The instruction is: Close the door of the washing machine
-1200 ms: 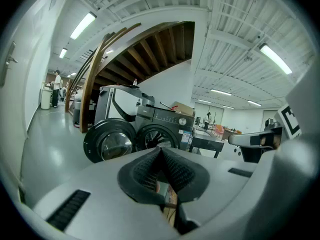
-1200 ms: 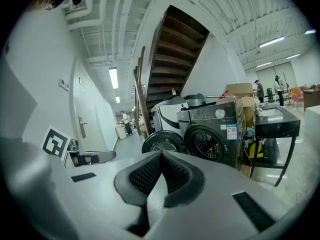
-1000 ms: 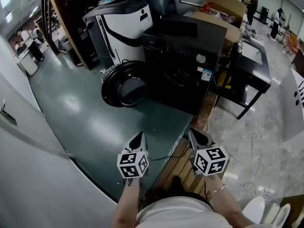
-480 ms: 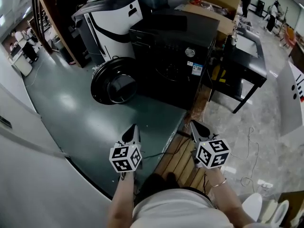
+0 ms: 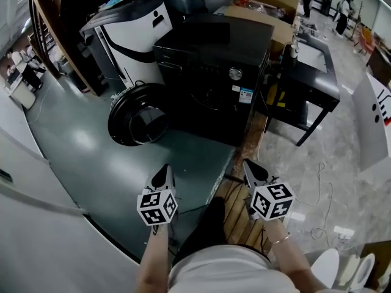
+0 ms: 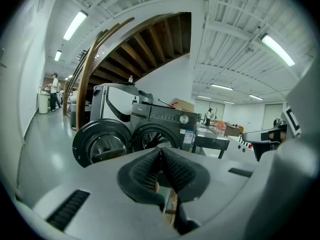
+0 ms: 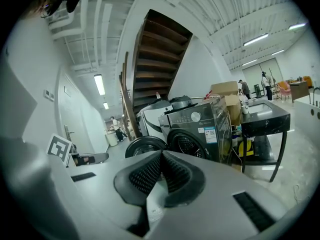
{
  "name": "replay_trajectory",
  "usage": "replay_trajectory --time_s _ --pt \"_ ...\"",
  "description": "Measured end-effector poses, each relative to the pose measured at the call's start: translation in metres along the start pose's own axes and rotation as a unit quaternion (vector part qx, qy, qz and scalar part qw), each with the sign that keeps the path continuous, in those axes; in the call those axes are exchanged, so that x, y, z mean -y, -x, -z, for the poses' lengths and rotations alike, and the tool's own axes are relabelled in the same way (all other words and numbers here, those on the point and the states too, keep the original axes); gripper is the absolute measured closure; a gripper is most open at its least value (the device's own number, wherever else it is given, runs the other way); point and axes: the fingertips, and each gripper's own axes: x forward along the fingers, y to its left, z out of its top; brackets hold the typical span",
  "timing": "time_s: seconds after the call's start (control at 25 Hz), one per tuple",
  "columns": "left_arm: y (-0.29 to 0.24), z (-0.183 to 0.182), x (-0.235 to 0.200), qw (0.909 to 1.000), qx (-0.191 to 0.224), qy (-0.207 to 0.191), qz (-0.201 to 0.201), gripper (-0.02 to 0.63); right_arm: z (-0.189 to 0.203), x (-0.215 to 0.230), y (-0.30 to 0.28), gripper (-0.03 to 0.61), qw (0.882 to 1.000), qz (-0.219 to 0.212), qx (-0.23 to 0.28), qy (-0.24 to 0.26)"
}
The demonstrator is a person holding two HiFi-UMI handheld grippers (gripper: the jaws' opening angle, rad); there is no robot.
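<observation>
Green workshop floor (image 5: pixel 85 145) runs ahead to a black washing machine (image 5: pixel 211 66), well apart from the person. Its round door (image 5: pixel 139 115) stands wide open, swung out to the left of the machine's front. The door lies ahead and slightly left of the left gripper (image 5: pixel 164 174); the right gripper (image 5: pixel 250 168) faces the machine's right side, farther from the door. Judgement: the left is better placed to push. Both grippers have jaws pressed together, nothing between them.
</observation>
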Motion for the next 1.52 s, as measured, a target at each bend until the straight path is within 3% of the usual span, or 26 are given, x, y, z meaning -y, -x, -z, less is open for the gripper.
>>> replay_trajectory --time_s 0.16,0.32,0.68,1.04,1.52 --pt "-0.035 -0.002 -0.010 1.0000 -0.001 0.006 -0.003 0.588 -0.004 0.014 -0.032 0.571 1.000 0.000 -0.010 0.004" --pt "-0.077 -0.007 -0.030 0.9998 -0.004 0.015 -0.008 0.522 -0.013 0.025 -0.079 0.571 1.000 -0.010 -0.024 0.014" --pt "-0.163 -0.041 -0.112 0.9967 0.006 0.053 -0.062 0.400 -0.039 0.033 -0.200 0.571 0.995 -0.053 -0.078 0.034" --pt "-0.200 -0.063 -0.184 0.9902 0.017 0.054 -0.128 0.380 -0.053 0.021 -0.296 0.571 0.988 -0.109 -0.094 0.048" --pt "-0.221 -0.080 -0.224 0.9860 -0.012 0.026 -0.164 0.362 -0.058 0.019 -0.332 0.571 0.982 -0.145 -0.112 0.043"
